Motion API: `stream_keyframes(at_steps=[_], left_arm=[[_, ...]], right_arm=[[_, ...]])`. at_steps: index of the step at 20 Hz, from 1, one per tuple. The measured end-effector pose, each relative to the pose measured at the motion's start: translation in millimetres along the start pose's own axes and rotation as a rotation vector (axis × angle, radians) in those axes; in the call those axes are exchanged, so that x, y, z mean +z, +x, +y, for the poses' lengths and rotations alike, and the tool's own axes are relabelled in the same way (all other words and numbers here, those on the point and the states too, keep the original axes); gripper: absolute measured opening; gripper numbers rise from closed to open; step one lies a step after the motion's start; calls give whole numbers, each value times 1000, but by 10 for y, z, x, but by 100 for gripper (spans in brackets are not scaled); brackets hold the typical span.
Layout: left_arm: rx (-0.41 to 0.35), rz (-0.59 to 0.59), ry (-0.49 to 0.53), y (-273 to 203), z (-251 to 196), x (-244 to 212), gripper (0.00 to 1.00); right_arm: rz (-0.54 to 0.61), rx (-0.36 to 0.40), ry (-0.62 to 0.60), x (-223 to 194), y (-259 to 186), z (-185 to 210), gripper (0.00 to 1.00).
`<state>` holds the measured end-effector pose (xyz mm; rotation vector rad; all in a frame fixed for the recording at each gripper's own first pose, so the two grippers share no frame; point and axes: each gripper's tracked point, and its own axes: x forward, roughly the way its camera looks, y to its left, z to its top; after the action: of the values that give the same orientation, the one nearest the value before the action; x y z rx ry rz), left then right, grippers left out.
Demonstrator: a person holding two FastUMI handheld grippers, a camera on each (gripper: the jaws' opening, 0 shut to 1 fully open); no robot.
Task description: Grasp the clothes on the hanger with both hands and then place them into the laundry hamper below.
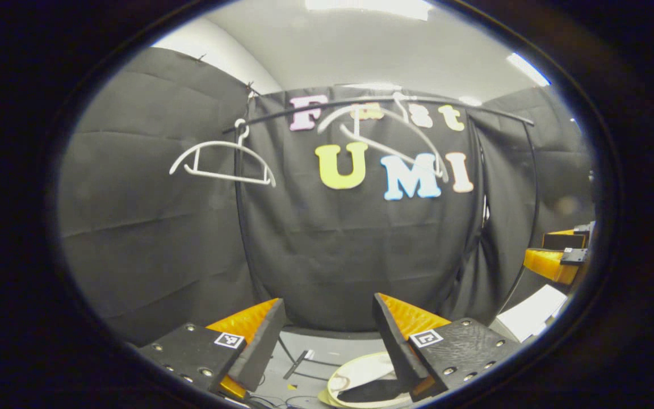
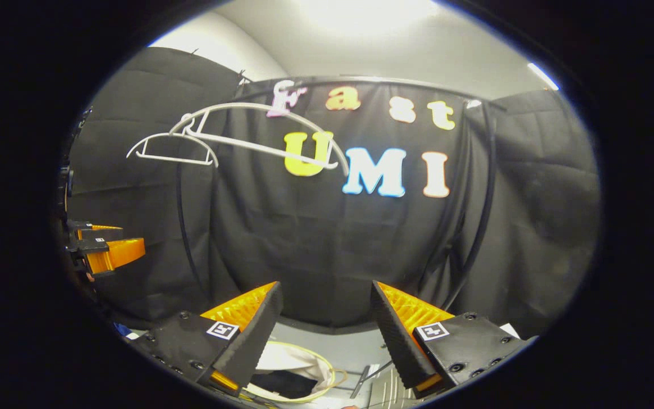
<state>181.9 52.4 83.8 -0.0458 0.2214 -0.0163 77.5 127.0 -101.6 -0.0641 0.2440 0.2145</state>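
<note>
**Left gripper view and right gripper view: two bare hangers, clothes down in the hamper**

Left gripper view: the left gripper (image 1: 327, 341) points at the black back wall with its fingers spread wide and nothing between them. Two white hangers hang from the rail (image 1: 418, 103) above, the left hanger (image 1: 222, 165) near the rail's left end and the nearer hanger (image 1: 386, 142) tilted toward the middle; neither carries a garment. Below the fingers sits the hamper (image 1: 355, 375), its pale rim showing with something dark inside. The right gripper (image 1: 557, 255) shows at the right edge.

Right gripper view: the right gripper (image 2: 327, 335) is also open and empty. The hamper (image 2: 327, 372) lies low between its fingers, with white cloth and the dark clothes (image 2: 281, 383) inside the rim. Both hangers overlap at upper left, under the rail's left end.

My read is that the drop is done. The risk from here is cloth draped over the hamper rim slipping out, or a lowered finger catching the thin rim and tipping it. The tilted hanger could also slide off the rail if bumped.
</note>
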Motion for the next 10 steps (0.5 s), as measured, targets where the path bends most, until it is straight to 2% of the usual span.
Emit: stream_keyframes(at_steps=[6,10], left_arm=[[-20,-136,-27,-378,-208,805,89],[-22,-192,-24,-839,-265,1133,89]], right_arm=[[-124,-28,24,499,-574,-305,97],[-204,-74,41,677,-999,-618,96]])
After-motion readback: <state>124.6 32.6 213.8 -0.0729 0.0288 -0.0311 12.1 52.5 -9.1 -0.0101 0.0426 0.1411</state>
